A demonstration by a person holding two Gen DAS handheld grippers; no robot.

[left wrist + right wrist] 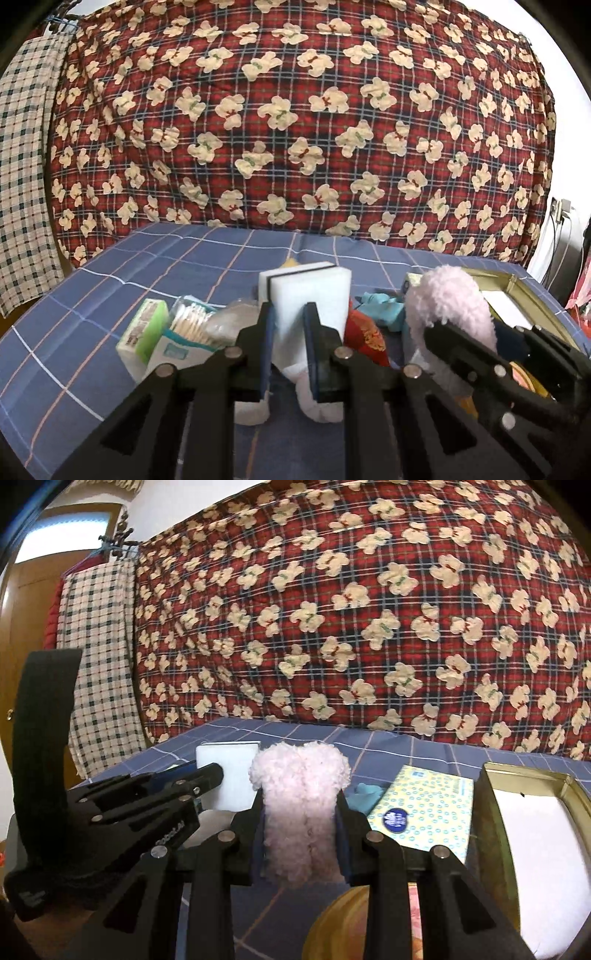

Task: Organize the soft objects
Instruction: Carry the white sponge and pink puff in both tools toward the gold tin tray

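I count two grippers, each loaded. My left gripper [288, 325] is clamped on one white rectangular foam sponge with a dark layer [308, 295], held upright above the blue checked bedsheet [129, 258]. My right gripper [301, 812] is clenched around one fluffy pale-pink plush item [301, 797], also upright; in the left wrist view it sits just right of the sponge.

Loose on the sheet, left wrist view: one green-and-white packet [142, 332], one clear box of cotton swabs [192, 321], one crumpled clear plastic bag [236, 317], one red embroidered pouch [365, 339], one teal cloth [382, 306]. Right wrist view adds one yellow tissue pack with blue dots [421, 808].

Containers: one open gold metal tin [491, 801] at right, holding something flat and white [535, 834]; I cannot tell what. One round yellowish lid or plate [340, 923] lies below my right gripper.

Backdrop: one red plaid quilt with cream bear shapes [295, 110].
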